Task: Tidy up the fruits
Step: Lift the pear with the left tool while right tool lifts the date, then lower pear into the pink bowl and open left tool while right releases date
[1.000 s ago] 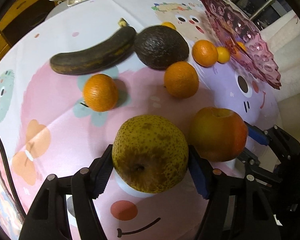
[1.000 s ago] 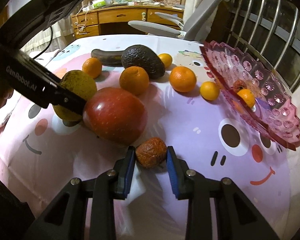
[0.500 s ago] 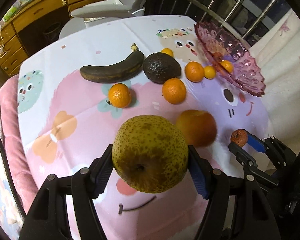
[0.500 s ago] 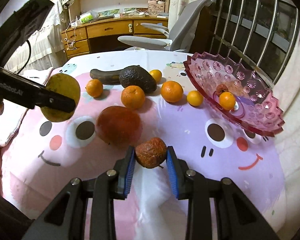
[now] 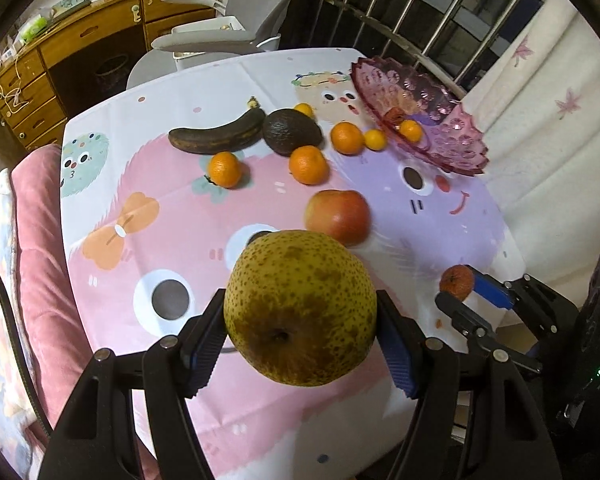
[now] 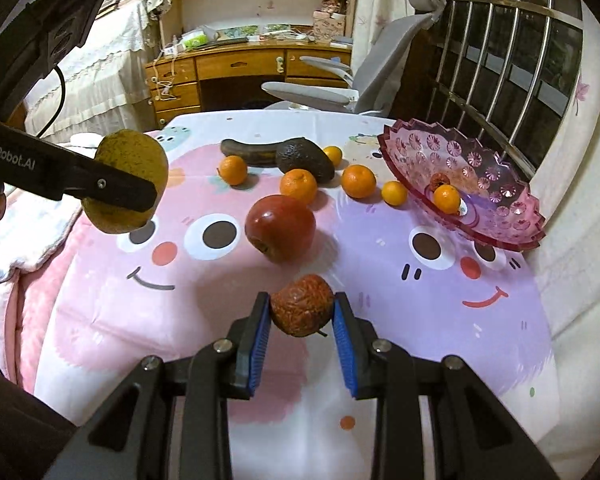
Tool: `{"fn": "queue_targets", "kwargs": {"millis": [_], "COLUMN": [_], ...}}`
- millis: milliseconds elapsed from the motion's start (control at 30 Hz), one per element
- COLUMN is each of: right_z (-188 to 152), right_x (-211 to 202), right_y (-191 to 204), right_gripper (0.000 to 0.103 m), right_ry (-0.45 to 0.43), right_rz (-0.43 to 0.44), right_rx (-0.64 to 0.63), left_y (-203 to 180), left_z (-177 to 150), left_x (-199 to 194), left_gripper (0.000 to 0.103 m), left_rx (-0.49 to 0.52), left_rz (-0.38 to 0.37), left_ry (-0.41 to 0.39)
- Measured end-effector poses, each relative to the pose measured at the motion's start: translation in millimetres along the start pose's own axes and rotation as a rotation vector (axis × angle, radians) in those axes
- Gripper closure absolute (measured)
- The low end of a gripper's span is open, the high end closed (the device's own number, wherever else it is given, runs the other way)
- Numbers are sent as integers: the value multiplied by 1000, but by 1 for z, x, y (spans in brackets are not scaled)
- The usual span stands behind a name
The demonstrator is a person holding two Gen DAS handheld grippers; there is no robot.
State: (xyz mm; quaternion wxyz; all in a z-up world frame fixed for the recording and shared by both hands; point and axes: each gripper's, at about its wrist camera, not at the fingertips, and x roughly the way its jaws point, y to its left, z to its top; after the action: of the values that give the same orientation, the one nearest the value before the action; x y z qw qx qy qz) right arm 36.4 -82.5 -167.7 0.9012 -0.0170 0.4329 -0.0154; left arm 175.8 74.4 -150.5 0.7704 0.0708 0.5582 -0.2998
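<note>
- Your left gripper (image 5: 300,340) clasps one speckled pear (image 5: 300,308), aloft over the table (image 6: 100,320).
- Your right gripper (image 6: 302,322) pinches one wrinkled fruit (image 6: 302,311).
- On the cloth: one apple (image 6: 280,227), one avocado (image 6: 304,160), one banana (image 6: 248,153), five oranges.
- Pink bowl (image 6: 500,200): two fruits.

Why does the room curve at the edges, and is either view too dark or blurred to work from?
Left wrist view: fisheye bends the window bars; black vignette in the corners; the pear in the left gripper is sharp. Right wrist view: same curving; warm indoor light, soft shadow under the apple; the wrinkled fruit in the right gripper and pink bowl are clear.
</note>
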Motion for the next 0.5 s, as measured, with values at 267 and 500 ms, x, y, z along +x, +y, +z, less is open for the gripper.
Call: {"fn": "queue_targets", "kwargs": {"millis": [267,500], "right_z": [-2,10], "right_x": [-11,-12], "right_y": [-30,-85], "right_gripper": [72,72], "right_ry": [0,-8], "right_rz": [47,99], "right_rx": [-17,-60], "left_y": [-46,-95], "left_z": [3,29], "left_x": [-8,3], "left_gripper": [35,35], "left_rx": [-14,-59], "left_rz": [-8,-1], "left_ry": [-19,-49]}}
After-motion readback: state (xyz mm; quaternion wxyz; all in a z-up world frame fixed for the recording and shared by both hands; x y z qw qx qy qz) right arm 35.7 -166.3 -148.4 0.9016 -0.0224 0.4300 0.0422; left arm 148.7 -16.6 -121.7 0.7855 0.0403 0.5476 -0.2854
